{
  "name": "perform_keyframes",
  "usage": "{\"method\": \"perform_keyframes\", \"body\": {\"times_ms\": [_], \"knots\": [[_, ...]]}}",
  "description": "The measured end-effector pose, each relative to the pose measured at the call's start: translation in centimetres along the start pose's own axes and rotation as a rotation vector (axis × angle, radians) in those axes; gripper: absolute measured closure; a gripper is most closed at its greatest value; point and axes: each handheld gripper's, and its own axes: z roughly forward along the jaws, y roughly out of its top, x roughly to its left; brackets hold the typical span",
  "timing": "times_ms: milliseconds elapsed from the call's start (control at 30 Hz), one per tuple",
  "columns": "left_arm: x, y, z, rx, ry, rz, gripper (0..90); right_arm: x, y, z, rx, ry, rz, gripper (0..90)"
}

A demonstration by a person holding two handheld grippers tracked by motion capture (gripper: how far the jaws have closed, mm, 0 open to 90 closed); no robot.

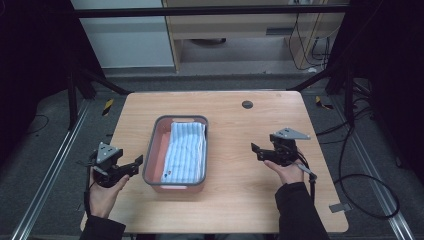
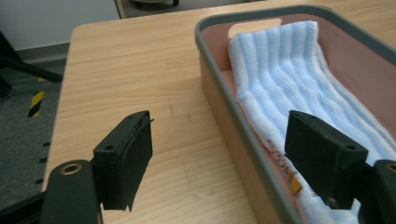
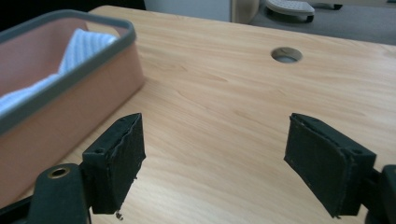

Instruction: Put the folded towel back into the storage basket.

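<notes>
The high view showed a light wooden rectangular bench (image 1: 240, 200) on which a pink plastic rectangular tub with a grey rim (image 1: 150, 155) had been set left of the middle, nearer the front edge than the back; a folded pale blue and white striped towel (image 1: 186, 152) was laid inside the tub, along its right side, with bare pink floor seen at its left; a small round grey cable hole (image 1: 247, 104) was seen near the back edge, right of the middle. The left gripper (image 1: 131, 166) was held in a hand (image 1: 102, 197) near the front left corner, just beside the tub's left wall and apart from it; its jaws were spread wide with nothing between them. In the left gripper view, one jaw was seen over bare wood and the other over the tub's near rim (image 2: 243, 135) and the towel (image 2: 289, 79). The right gripper (image 1: 258, 151) was held in the other hand (image 1: 287, 172) towards the right edge, well apart from the tub; its jaws were likewise parted and empty; in the right gripper view, bare wood lay between them, with the tub's corner (image 3: 93, 46) at the left and the cable hole (image 3: 286, 54) beyond.
</notes>
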Motion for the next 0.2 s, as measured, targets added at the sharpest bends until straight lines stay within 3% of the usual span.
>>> {"method": "perform_keyframes", "body": {"times_ms": [200], "knots": [[1.8, -0.9, 0.2, 0.019, 0.041, -0.009, 27.4, -1.7, -2.2, -1.3, 0.014, -0.028, 0.005, 20.0]]}}
